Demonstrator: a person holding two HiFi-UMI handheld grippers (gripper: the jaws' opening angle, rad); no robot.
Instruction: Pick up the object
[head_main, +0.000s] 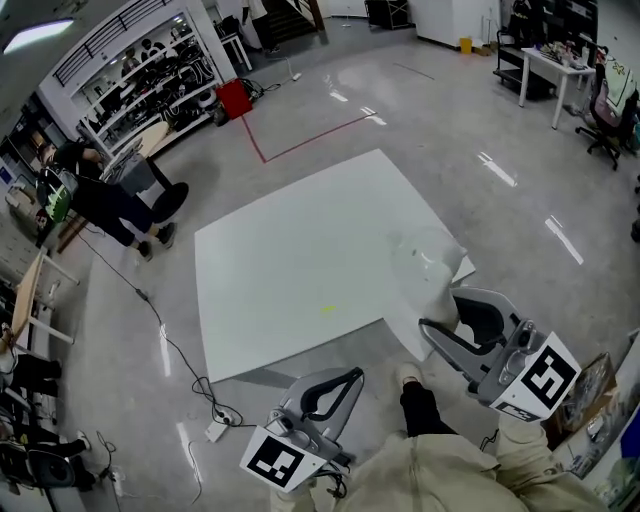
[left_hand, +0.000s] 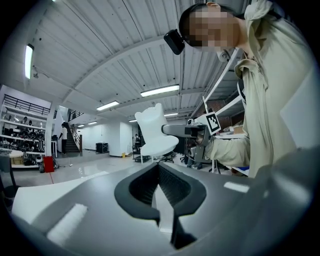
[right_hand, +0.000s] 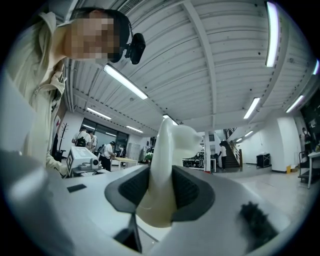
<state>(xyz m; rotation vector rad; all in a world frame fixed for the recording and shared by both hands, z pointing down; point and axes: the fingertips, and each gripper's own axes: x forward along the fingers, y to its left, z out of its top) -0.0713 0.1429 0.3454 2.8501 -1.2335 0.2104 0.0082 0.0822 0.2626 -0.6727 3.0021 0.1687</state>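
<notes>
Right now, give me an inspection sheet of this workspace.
Surface: white sheet lying flat on the floor, with one small yellow mark.
Job's things: white object, held up in the air.
Clutter: nothing seen.
Grippers: right gripper shut on the white object; left gripper shut, empty.
Cables: cable running to a power strip, left of the sheet.
Surroundings: shelves, a person, a desk.

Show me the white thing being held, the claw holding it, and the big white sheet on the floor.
white thing (right_hand: 162, 165): right gripper view, its lower part between the pads.
right claw (head_main: 438, 308): head view, midway between its tips.
white sheet (head_main: 290, 280): head view, its bare middle.
</notes>
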